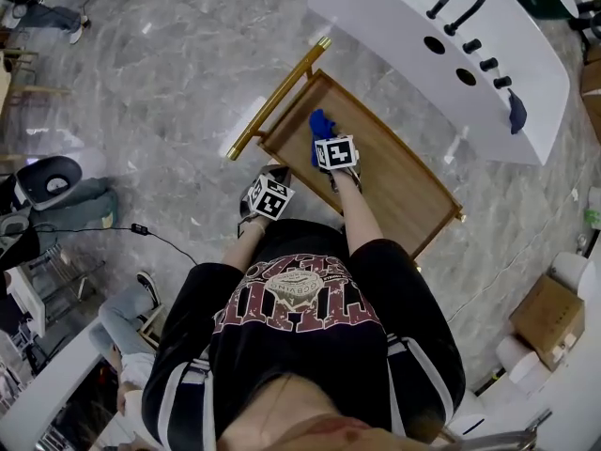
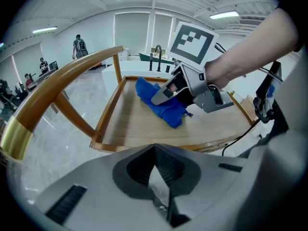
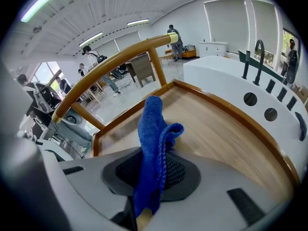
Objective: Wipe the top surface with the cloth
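Person: black printed T-shirt [image 1: 300, 318] fills the lower head view; both forearms reach forward toward a wooden cart.
Left gripper [image 2: 156, 174]: held outside the cart, just beside its near rim and over the floor. Its fingers [image 2: 168, 167] are pressed together in a closed V with nothing between them.
Right gripper [image 3: 150, 172]: held over the cart's top, at the end nearer the handle. Its fingers are clamped on the cloth, which rises out of the gap between them.
Cloth [image 3: 150, 129]: blue, bunched and folded. One end is pinched in the right gripper; in the left gripper view the rest [image 2: 163, 107] lies against the wood, ahead of and below that gripper.
Top surface [image 1: 394, 181]: light wood panel of the cart, bordered by a raised darker wooden rim [image 2: 108, 112]. The cloth sits in the half nearer the handle, and the far half is bare wood.
Handle [image 1: 277, 97]: rounded wooden bar with a gold-coloured end cap, standing on slanted struts above one short end of the cart.
Basin unit [image 1: 526, 111]: white, just beyond the cart's far long side, carrying a black faucet [image 1: 467, 9] and a row of dark round holes.
Floor [image 1: 169, 83]: grey marbled tiles, with a black cable [image 1: 141, 229] trailing at the person's left.
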Demonstrator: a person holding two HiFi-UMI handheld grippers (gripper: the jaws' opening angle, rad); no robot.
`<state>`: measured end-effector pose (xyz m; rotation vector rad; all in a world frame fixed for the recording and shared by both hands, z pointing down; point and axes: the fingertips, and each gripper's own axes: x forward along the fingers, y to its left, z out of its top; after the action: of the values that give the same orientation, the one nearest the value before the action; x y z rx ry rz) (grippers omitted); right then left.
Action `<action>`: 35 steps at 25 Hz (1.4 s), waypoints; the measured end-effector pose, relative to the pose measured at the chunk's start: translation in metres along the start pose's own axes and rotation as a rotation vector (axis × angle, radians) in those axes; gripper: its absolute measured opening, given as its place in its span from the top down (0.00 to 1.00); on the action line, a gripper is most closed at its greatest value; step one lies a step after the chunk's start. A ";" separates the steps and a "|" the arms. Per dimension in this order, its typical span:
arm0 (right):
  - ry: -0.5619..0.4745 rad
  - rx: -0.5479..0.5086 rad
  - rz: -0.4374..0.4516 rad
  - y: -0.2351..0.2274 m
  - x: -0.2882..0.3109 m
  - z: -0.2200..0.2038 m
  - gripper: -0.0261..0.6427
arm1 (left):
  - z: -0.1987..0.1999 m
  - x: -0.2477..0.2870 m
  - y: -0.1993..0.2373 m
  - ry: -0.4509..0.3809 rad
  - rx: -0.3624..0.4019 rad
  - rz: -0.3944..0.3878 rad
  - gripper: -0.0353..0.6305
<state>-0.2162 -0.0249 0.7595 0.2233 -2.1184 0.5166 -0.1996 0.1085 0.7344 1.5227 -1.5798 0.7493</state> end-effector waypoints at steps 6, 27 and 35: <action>-0.007 -0.029 0.023 0.019 0.016 0.014 0.83 | 0.001 -0.001 0.011 -0.020 -0.053 0.013 0.88; -0.057 -0.071 0.032 0.073 0.055 0.057 0.83 | -0.021 -0.012 0.037 -0.041 -0.176 0.025 0.88; -0.198 0.440 0.164 0.088 0.045 0.061 0.83 | -0.027 -0.018 0.051 -0.063 -0.270 0.055 0.88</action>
<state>-0.3178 0.0283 0.7425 0.3627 -2.2014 1.0976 -0.2469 0.1458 0.7378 1.3210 -1.6993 0.4981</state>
